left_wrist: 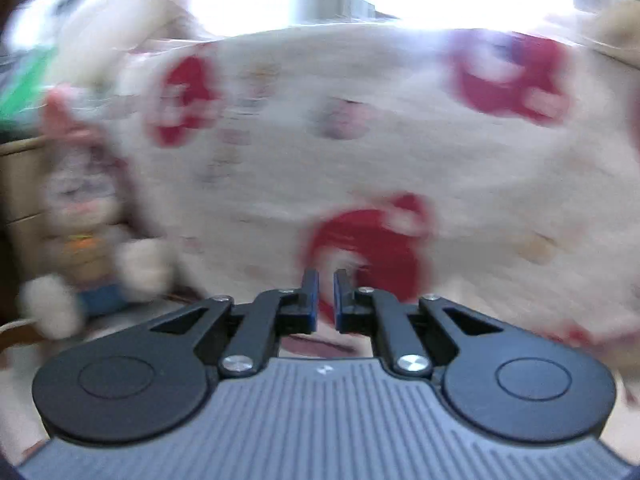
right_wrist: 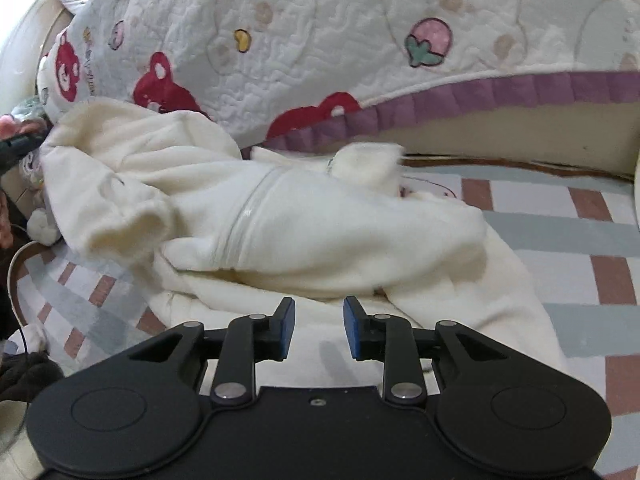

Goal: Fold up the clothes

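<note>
Two grippers in view. Right gripper [right_wrist: 319, 326] partly open, pads bare, nothing between, poised over near hem of cream fleece garment [right_wrist: 280, 224]. Garment lies crumpled on checked sheet [right_wrist: 560, 232], far edge touching quilt [right_wrist: 320, 32] with purple ruffle border [right_wrist: 500, 96]. Open checked surface right of garment; left side crowded by sleeve cuff [right_wrist: 132, 228] and dark cloth [right_wrist: 24, 376] cut off at frame edge. Left gripper [left_wrist: 326, 294] nearly closed, narrow slit, nothing visibly held. Left view heavily blurred: quilt's red prints ahead, plush toy [left_wrist: 80, 216] at left, details unclear.
</note>
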### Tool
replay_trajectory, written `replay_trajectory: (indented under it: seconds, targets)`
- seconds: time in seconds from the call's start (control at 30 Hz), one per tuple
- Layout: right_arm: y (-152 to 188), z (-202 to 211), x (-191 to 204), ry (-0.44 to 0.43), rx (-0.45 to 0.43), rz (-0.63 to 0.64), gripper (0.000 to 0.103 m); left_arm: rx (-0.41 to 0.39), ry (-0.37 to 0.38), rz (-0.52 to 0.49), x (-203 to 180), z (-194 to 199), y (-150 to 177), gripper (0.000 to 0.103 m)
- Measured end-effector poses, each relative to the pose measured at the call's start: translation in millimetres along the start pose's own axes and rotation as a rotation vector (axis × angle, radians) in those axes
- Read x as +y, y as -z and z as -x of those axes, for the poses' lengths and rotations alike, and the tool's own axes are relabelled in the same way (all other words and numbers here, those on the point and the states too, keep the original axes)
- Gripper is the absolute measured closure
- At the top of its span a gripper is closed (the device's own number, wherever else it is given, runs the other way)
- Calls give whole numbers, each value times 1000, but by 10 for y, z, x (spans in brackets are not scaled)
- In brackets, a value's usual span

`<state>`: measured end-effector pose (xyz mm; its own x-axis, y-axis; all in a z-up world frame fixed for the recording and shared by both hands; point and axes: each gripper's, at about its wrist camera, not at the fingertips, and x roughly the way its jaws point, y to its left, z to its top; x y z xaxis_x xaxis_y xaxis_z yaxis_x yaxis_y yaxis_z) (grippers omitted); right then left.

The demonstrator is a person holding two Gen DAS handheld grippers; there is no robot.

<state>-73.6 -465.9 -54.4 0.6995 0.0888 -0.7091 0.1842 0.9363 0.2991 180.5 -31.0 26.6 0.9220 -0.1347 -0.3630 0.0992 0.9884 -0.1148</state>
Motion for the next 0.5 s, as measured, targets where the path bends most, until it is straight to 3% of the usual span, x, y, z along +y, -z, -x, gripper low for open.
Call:
replay_trajectory:
  seconds: [0.07, 0.13, 0.23, 0.33, 0.4, 0.5]
  targets:
    - [59, -22, -61, 5, 15, -15, 72, 119, 3, 73, 196, -139, 143, 92]
    - [122, -42, -102, 12, 40, -21, 72, 231, 60, 103, 253, -152, 445, 88]
    - [207, -46, -106, 25, 65, -3, 72, 398, 117, 74, 109, -58, 849, 88]
    - [246, -61, -30, -2, 93, 26, 70, 540, 246, 82, -173, 94, 1095, 78]
    - [251, -92, 138, -75, 149, 80, 70, 636, 335, 94, -401, 184, 1229, 74]
    - [291, -143, 503, -145, 208, 212, 67, 705, 494, 83, -766, 406, 1420, 58]
